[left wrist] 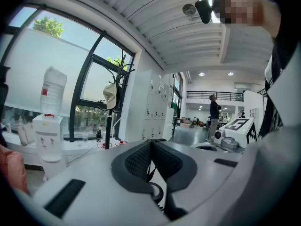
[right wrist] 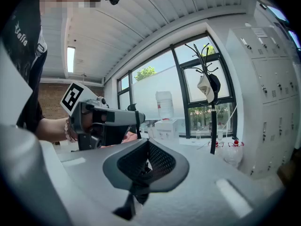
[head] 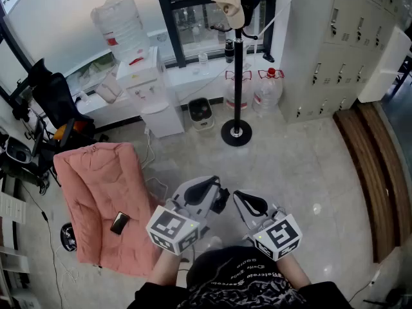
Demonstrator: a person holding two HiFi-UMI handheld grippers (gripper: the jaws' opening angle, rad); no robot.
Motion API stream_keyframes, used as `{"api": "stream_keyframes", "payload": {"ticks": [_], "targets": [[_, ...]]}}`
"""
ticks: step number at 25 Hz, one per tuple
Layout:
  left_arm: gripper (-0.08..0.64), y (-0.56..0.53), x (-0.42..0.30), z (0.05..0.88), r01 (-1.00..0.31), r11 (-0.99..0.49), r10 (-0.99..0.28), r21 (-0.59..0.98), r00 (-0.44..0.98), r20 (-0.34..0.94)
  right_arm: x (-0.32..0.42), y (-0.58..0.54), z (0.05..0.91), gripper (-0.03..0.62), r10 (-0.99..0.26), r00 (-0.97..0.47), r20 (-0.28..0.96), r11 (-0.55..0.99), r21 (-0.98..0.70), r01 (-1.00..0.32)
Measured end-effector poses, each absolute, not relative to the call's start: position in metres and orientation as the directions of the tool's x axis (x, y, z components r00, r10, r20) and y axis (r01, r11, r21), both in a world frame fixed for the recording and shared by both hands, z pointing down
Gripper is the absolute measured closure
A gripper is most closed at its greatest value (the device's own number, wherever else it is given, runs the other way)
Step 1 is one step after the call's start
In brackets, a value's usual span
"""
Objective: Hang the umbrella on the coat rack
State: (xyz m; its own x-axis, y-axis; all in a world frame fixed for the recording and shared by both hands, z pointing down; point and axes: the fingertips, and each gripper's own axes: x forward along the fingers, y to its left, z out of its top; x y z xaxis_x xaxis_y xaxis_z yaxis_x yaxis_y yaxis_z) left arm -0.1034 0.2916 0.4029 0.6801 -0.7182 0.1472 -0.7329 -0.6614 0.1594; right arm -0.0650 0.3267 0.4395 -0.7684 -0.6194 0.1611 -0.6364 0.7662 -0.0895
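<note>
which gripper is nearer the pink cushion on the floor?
Left. In the head view the left gripper is held just right of the pink cushion; the right gripper is farther right, beyond the left one.

Bright daylight, mostly sharp, strong fisheye bending.
Lit chiefly through the window [head: 58, 24], washed out to near white; helped by a ceiling strip [right wrist: 71, 59]. Small glare spots on the floor [head: 315, 208], only faint shadows. Dark vignetted corners in both gripper views, with nearest surfaces slightly soft.
</note>
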Motion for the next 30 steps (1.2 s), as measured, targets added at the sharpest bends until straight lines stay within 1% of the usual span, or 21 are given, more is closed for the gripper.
{"api": "stream_keyframes", "payload": {"ticks": [4, 6, 7, 13, 14, 15, 16, 23, 30], "targets": [[0.551, 0.297, -0.104, 0.41, -0.719, -0.661, -0.709, 0.216, 0.692, 0.135, -0.071, 0.334, 0.447, 0.586, -0.637, -0.753, 0.167, 0.748, -0.103, -0.656], [0.551, 0.299, -0.1, 0.411, -0.713, -0.663, -0.706, 0.229, 0.697, 0.124, -0.072, 0.335, 0.45, 0.529, -0.64, -0.747, 0.182, 0.745, -0.092, -0.661], [0.551, 0.3, -0.098, 0.412, -0.706, -0.668, -0.702, 0.235, 0.702, 0.117, -0.072, 0.335, 0.449, 0.515, -0.645, -0.742, 0.182, 0.74, -0.092, -0.666], [0.551, 0.307, -0.073, 0.416, -0.659, -0.715, -0.654, 0.235, 0.748, 0.109, -0.074, 0.329, 0.449, 0.518, -0.663, -0.726, 0.184, 0.73, -0.058, -0.681], [0.551, 0.307, -0.069, 0.416, -0.653, -0.719, -0.648, 0.237, 0.754, 0.108, -0.071, 0.327, 0.449, 0.531, -0.669, -0.72, 0.183, 0.723, -0.061, -0.688], [0.551, 0.306, -0.065, 0.416, -0.649, -0.721, -0.645, 0.241, 0.756, 0.107, -0.067, 0.325, 0.448, 0.572, -0.678, -0.713, 0.18, 0.715, -0.065, -0.696], [0.551, 0.305, -0.063, 0.416, -0.649, -0.72, -0.646, 0.245, 0.756, 0.106, -0.063, 0.323, 0.447, 0.579, -0.685, -0.706, 0.178, 0.707, -0.069, -0.704], [0.551, 0.289, -0.049, 0.424, -0.68, -0.691, -0.674, 0.245, 0.729, 0.122, -0.031, 0.305, 0.45, 0.584, -0.719, -0.677, 0.16, 0.666, -0.124, -0.736], [0.551, 0.272, -0.031, 0.439, -0.734, -0.631, -0.726, 0.252, 0.673, 0.141, 0.002, 0.283, 0.451, 0.584, -0.724, -0.674, 0.146, 0.664, -0.118, -0.739]]}}
